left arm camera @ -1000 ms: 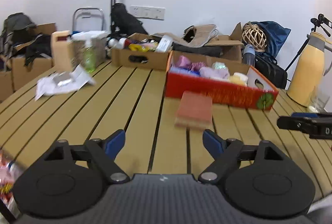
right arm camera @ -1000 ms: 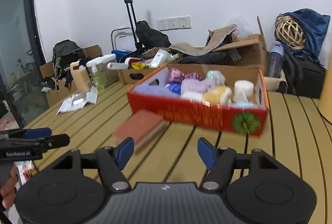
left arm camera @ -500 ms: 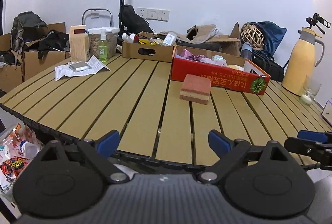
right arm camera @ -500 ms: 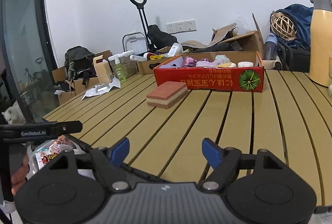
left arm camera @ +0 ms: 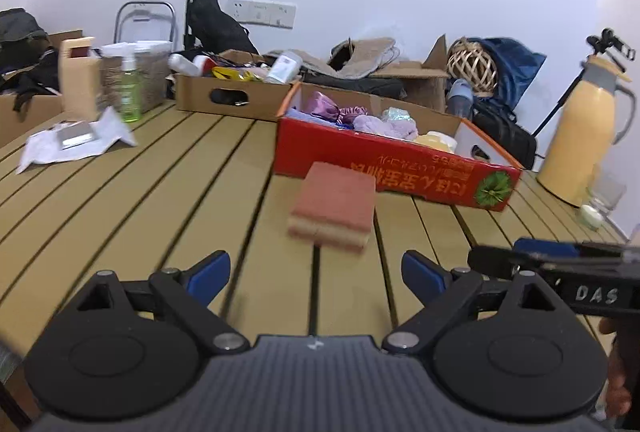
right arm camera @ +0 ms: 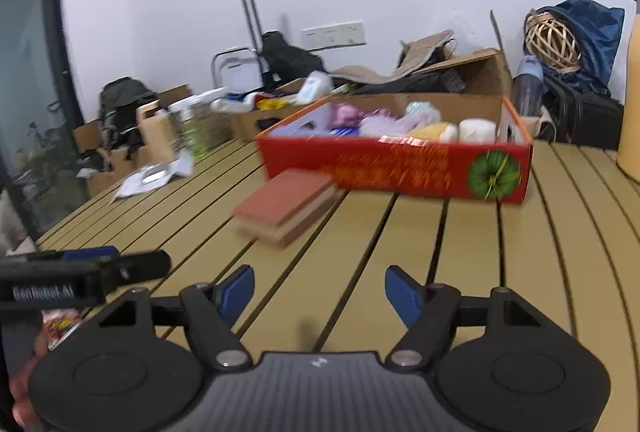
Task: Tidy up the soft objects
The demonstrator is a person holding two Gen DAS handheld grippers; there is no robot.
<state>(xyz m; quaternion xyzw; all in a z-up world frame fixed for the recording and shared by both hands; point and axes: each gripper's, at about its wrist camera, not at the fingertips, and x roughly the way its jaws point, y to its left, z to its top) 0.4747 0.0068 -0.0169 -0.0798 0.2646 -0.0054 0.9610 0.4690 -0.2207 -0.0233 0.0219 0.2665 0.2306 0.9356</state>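
Observation:
A red-topped sponge block (left arm camera: pixel 332 207) lies flat on the slatted wooden table (left arm camera: pixel 160 199), just in front of a red cardboard box (left arm camera: pixel 400 167). The box holds several soft things: purple scrunchies (left arm camera: pixel 332 109), a lilac fluffy piece (left arm camera: pixel 386 125) and a yellow sponge (left arm camera: pixel 434 141). My left gripper (left arm camera: pixel 316 272) stands wide open, short of the sponge and in line with it, with nothing between its fingers. My right gripper (right arm camera: pixel 320 288) is open with its jaws closing on nothing; the sponge (right arm camera: pixel 286 205) lies ahead to its left, the box (right arm camera: pixel 396 167) beyond.
A brown cardboard box (left arm camera: pixel 232 95) of bottles stands at the back. Papers (left arm camera: pixel 76 139) and a green bottle (left arm camera: pixel 130 91) sit at the left. A yellow thermos (left arm camera: pixel 584 139) and a glass (left arm camera: pixel 608 191) stand at the right. Bags and cartons line the wall.
Half a second ago both grippers hung back behind the table's front edge. Both have since come forward over the table, nearer the sponge. The sponge and box have not moved.

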